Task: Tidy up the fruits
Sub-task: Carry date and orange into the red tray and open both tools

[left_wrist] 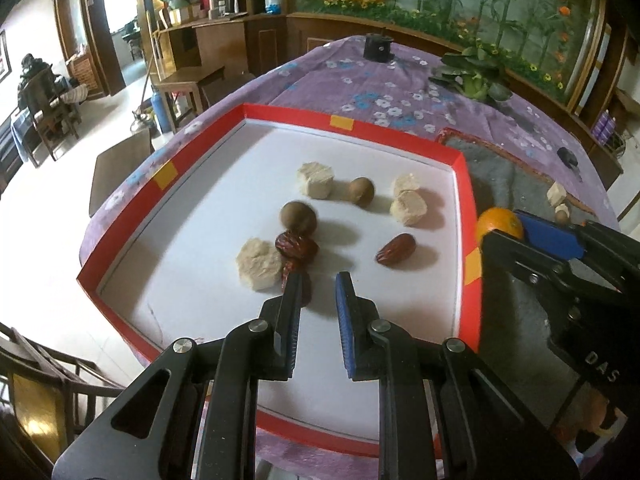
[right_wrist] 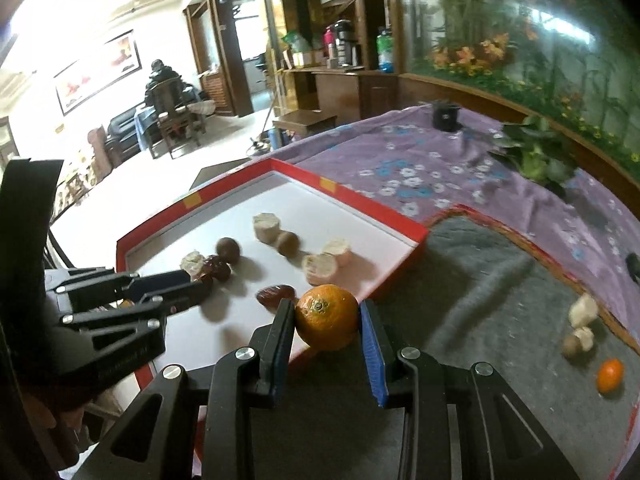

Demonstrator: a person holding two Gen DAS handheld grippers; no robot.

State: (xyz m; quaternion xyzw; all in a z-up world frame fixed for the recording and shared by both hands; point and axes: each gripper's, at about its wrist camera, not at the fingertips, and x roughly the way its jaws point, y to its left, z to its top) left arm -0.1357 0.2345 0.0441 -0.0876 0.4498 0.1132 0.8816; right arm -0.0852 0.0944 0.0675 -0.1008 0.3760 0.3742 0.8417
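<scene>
Scene: a counter draped in a purple flowered cloth (left_wrist: pixel 320 76), with a shallow red-rimmed tray (left_wrist: pixel 466 184) beside a grey mat (right_wrist: pixel 480 280).
Right gripper (right_wrist: pixel 326 320): jaws clamped on a small orange (right_wrist: pixel 327 316), one pad on each side of the fruit, its stem end facing the camera.
Where the orange sits: held between the jaws, just over the tray's near right rim, at the line where the mat meets the tray.
Way ahead of the right jaws: the white tray floor lies forward and to the left; a date (right_wrist: pixel 275 294) lies just past the left jaw tip, and pale round cakes (right_wrist: pixel 320 266) lie farther ahead.
Left gripper (left_wrist: pixel 318 280): jaws drawn in to a narrow gap with nothing between them, pointing down at the tray floor.
Ahead of the left jaws: a cluster of dates (left_wrist: pixel 296 248) with a pale cake (left_wrist: pixel 258 264) just beyond the left jaw tip; a lone date (left_wrist: pixel 396 255) ahead and right, its long axis slanting up to the right.
Still on the mat: a second orange (right_wrist: pixel 610 376) and two pale pieces, well to the right of the right jaws.
Nearer hand: the right, since it already carries the fruit.
Judged next move: carry the orange forward and left over the rim to a bare patch of tray, clear of the date.
</scene>
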